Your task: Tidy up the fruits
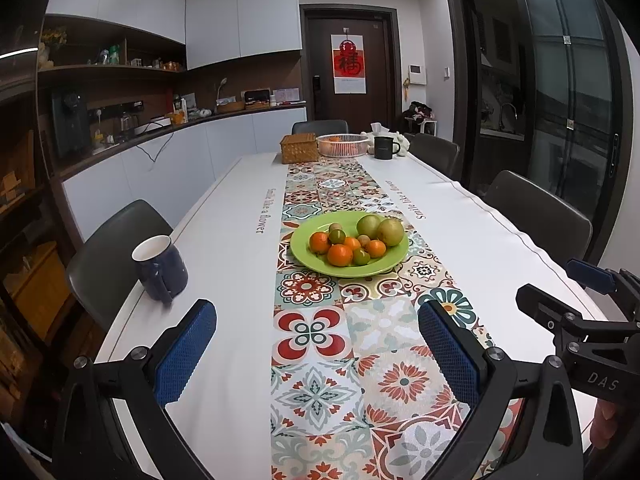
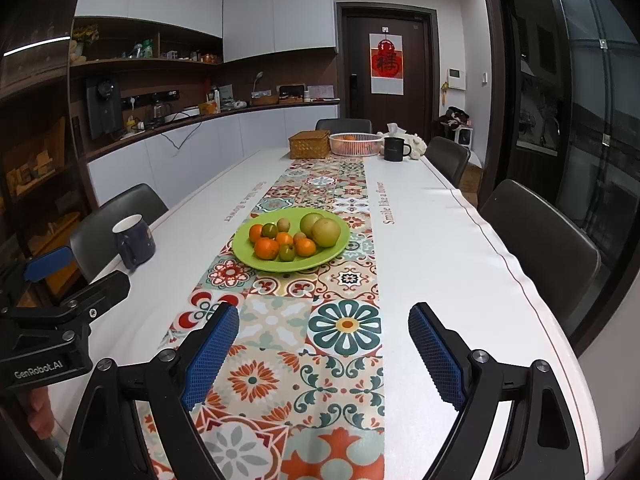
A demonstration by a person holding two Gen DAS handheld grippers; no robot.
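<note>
Green plate [image 1: 304, 258] is sitting on the patterned runner [image 1: 316, 392] of the desk [image 1: 224, 280], well ahead of both claws, carrying the fruits [image 1: 350, 242]: several oranges, a few small green and brownish ones, and two large pale-green ones at the far right side. Left claw [image 1: 318, 354] is hovering low over the near end of the runner, fingers spread wide and gripping nothing. Right claw [image 2: 324, 354] is hovering just beside it, likewise spread and empty; each is showing at the edge of the other's view.

White basket [image 2: 354, 143] is standing at the far end of the desk, well beyond the plate, next to a wicker box [image 2: 309, 144] and a black mug [image 2: 395, 149]. It appears to be holding something orange already, though at this distance that is uncertain.

Risks, as judged: the fruits are lying heaped and touching, so a claw closing on one is likely to nudge its neighbours and send them rolling off the shallow plate. The blue mug [image 1: 160, 268] is standing ahead and to the left of the left claw, near the desk edge; a wide swing on that side could knock it off.
</note>
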